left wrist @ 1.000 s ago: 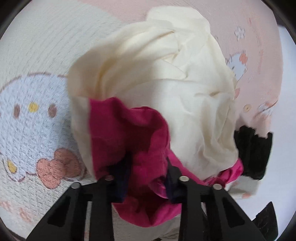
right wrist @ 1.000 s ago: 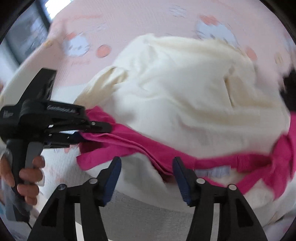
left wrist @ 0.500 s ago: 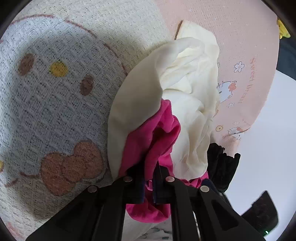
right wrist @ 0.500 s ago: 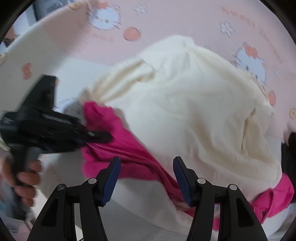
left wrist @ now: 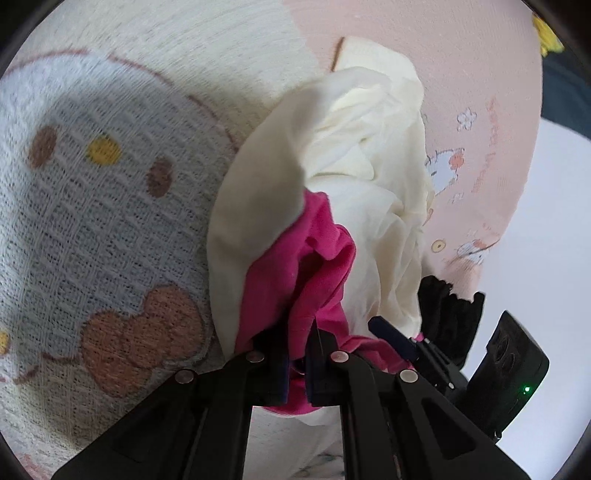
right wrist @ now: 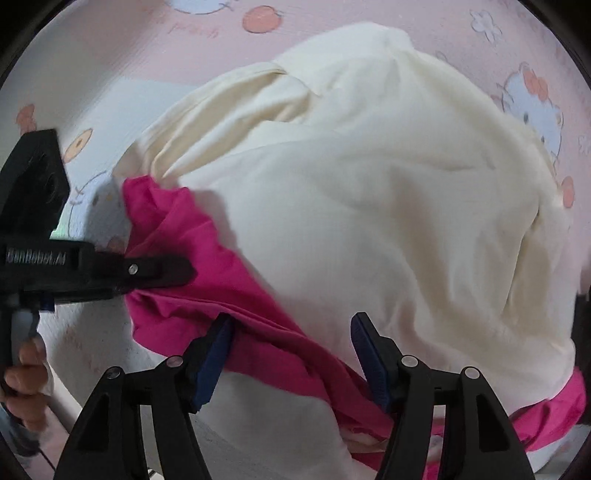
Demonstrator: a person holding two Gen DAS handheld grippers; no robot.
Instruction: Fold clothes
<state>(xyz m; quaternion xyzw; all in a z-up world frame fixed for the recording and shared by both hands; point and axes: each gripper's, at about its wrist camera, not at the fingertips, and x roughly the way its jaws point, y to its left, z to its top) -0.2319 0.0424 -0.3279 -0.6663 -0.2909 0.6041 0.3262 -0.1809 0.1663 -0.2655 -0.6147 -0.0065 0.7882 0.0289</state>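
A crumpled cream garment (left wrist: 369, 166) (right wrist: 369, 203) lies on the bed, with a pink garment (left wrist: 317, 266) (right wrist: 207, 258) bunched along its near edge. My left gripper (left wrist: 299, 350) is shut on a fold of the pink garment; in the right wrist view it (right wrist: 159, 273) comes in from the left, pinching the pink edge. My right gripper (right wrist: 291, 332) points steeply down over the pink band. Its jaws are opening, and the pink cloth runs between them with the pads not pressing on it. One blue fingertip (left wrist: 395, 334) of the right gripper shows in the left wrist view.
A pink and white blanket (left wrist: 110, 184) (right wrist: 221, 33) with cartoon cat prints covers the bed under the clothes. A black cloth (left wrist: 447, 314) lies by the cream garment's right side. A person's hand (right wrist: 22, 373) holds the left gripper's handle.
The left jaws went from spread around the pink cloth to pinched tight on it. The right gripper slid across the garments to the pink band, and its jaws stand a little wider.
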